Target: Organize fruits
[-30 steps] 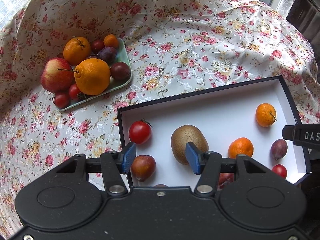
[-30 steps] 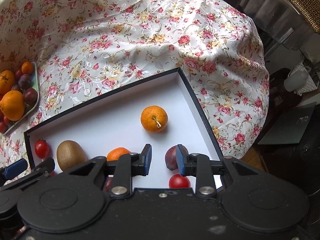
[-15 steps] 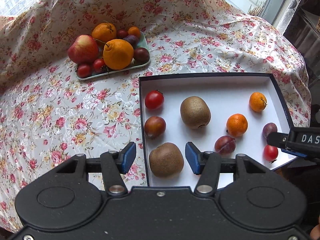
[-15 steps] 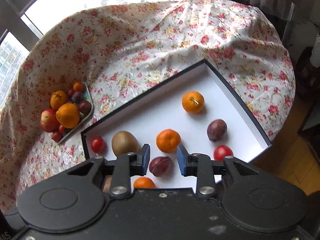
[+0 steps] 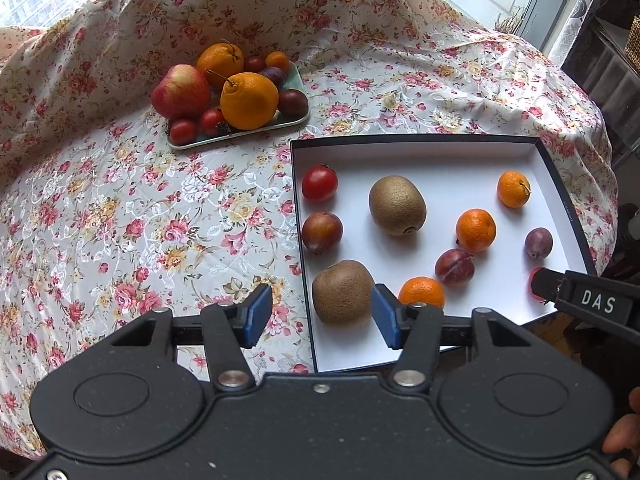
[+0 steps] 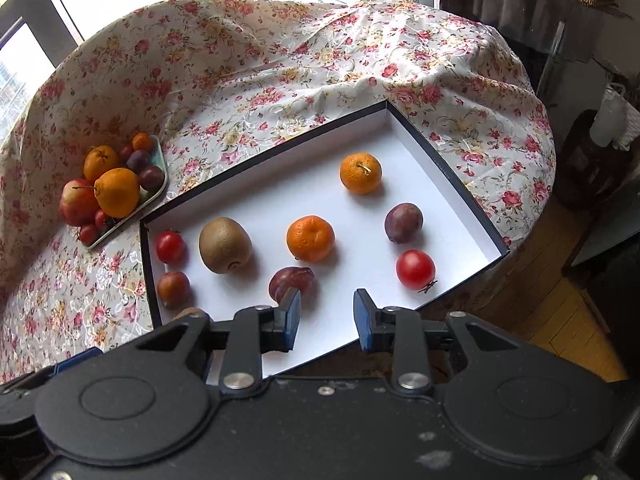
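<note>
A shallow white box with a black rim [image 5: 412,139] [image 6: 452,168] lies on the floral tablecloth. It holds two kiwis [image 5: 397,205] [image 5: 342,297], tomatoes [image 5: 319,183] [image 6: 415,269], plums [image 5: 454,266] [image 6: 403,222] and several mandarins [image 5: 475,229] [image 6: 360,172]. A green tray [image 5: 280,123] [image 6: 160,152] holds an apple [image 5: 181,90], oranges [image 5: 249,100], tomatoes and plums. My left gripper [image 5: 322,314] is open and empty above the box's near left corner. My right gripper [image 6: 326,314] is open and empty above the box's near edge.
The table edge drops off to the right, with wooden floor [image 6: 560,300] and dark furniture [image 6: 592,160] beyond. The right gripper's body [image 5: 588,300] crosses the lower right of the left wrist view. Windows lie behind the table.
Both grippers have pulled back and up from the box, so more of the table and box shows. Both stay open and empty. No fruit has moved.
</note>
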The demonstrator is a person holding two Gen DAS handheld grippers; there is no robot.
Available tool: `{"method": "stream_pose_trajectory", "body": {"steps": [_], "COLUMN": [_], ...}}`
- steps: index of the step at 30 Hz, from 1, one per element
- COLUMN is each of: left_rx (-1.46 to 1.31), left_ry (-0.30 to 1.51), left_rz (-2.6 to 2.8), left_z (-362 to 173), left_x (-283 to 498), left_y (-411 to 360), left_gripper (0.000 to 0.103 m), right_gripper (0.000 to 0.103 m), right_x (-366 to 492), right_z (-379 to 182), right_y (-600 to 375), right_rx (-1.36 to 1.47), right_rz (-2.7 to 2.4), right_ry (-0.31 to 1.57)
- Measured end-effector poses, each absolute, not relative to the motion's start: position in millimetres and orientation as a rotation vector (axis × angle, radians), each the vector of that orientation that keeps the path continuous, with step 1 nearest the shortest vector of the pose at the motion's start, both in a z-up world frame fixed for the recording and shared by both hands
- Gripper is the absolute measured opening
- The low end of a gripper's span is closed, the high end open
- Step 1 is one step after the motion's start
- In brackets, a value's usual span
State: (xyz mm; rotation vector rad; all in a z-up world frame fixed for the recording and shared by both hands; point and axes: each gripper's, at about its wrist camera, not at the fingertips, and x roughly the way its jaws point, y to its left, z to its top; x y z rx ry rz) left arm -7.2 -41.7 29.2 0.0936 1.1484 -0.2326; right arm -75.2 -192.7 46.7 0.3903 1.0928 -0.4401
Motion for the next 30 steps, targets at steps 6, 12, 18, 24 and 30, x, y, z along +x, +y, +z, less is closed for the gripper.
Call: {"method": "stream_pose_trajectory", "body": {"steps": [6,12,18,24,30], "left_rx": [0.092,0.049,0.071,0.061,0.075], "left_ry": [1.173,1.161,1.106,1.103,1.115], "left_rz": [-0.256,-0.254,-0.253,-0.247,-0.258], "left_z": [20,18,22,23,21], "left_x": [-6,-6,-8,-7,-6], "left_y": [-45,-46,-51,-51,-54], "left_gripper": [0.060,0.060,0.060,0.060,0.060], "right_gripper": [0.032,0.032,0.032,0.032,0.032], "right_x": [-59,-56,-55,-55,-57], "right_z": [36,31,27,25,26], "right_y": [-173,-175,-173,-174,-176], "right_rx": [0.183,0.220,0.204,0.176,0.173], "right_rz": [-0.430,-0.368,-0.363,-0.367,-0.377], "right_ry": [1.160,1.168,1.184,1.196,1.193]}}
